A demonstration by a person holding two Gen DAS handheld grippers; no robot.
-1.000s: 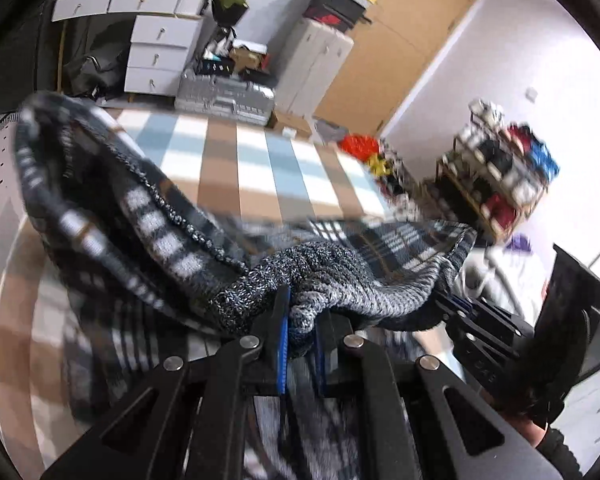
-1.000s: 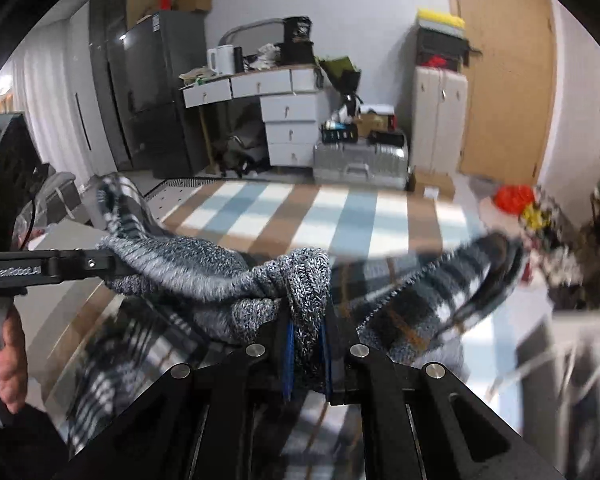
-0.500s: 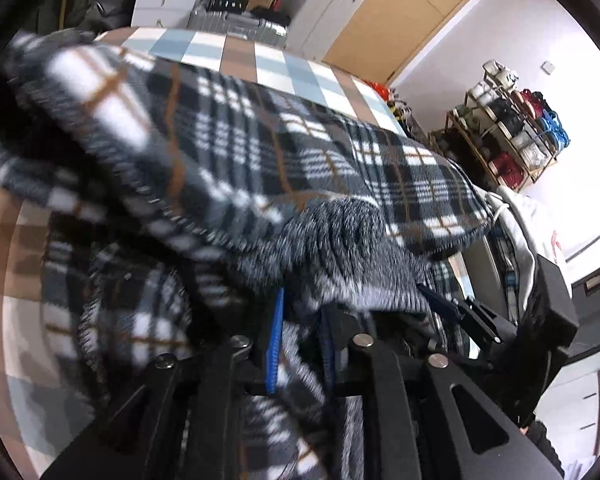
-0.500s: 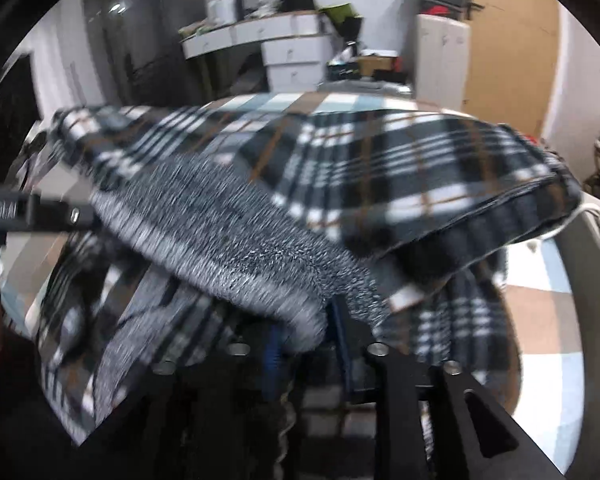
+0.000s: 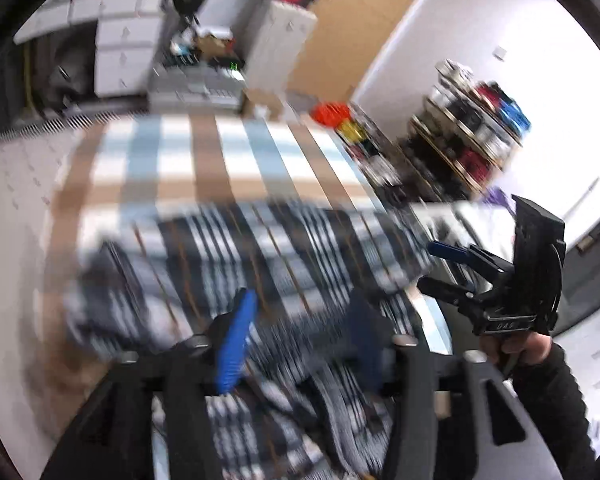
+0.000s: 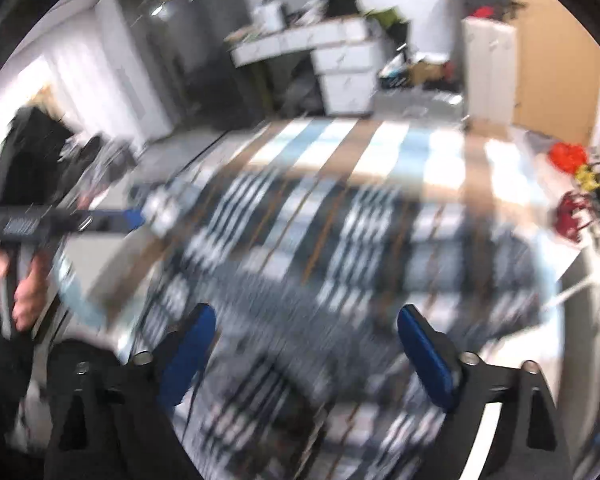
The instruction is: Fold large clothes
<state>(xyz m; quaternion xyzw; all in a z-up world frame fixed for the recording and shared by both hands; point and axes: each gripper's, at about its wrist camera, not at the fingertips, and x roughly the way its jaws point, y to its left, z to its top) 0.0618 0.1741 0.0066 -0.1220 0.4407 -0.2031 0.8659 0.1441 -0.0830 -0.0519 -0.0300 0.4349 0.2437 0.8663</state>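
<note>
A black, white and brown plaid garment (image 5: pixel 260 248) (image 6: pixel 340 240) lies folded over itself on the table, blurred by motion. In the left wrist view my left gripper (image 5: pixel 304 304) hovers just above the garment's near edge. Its jaws are opening, and its blue pads (image 5: pixel 236 336) stand apart without pressing on the cloth. My right gripper (image 6: pixel 306 314) is above the garment's near edge too. Its jaws are opening wide, with only the garment far below showing between them. The right gripper (image 5: pixel 446 268) also shows at the right of the left wrist view, held by a hand (image 5: pixel 520 350).
The table wears a blue, brown and white checked cloth (image 5: pixel 180 152) (image 6: pixel 380 148). Behind it stand white drawers (image 5: pixel 120 52), a silver case (image 5: pixel 196 84) and a wooden door (image 5: pixel 360 20). A shoe rack (image 5: pixel 472 132) stands at the right.
Both grippers were shut on the garment's grey knitted hem and carried it over the plaid body. Both have since let go, opened and lifted; the garment lies folded.
</note>
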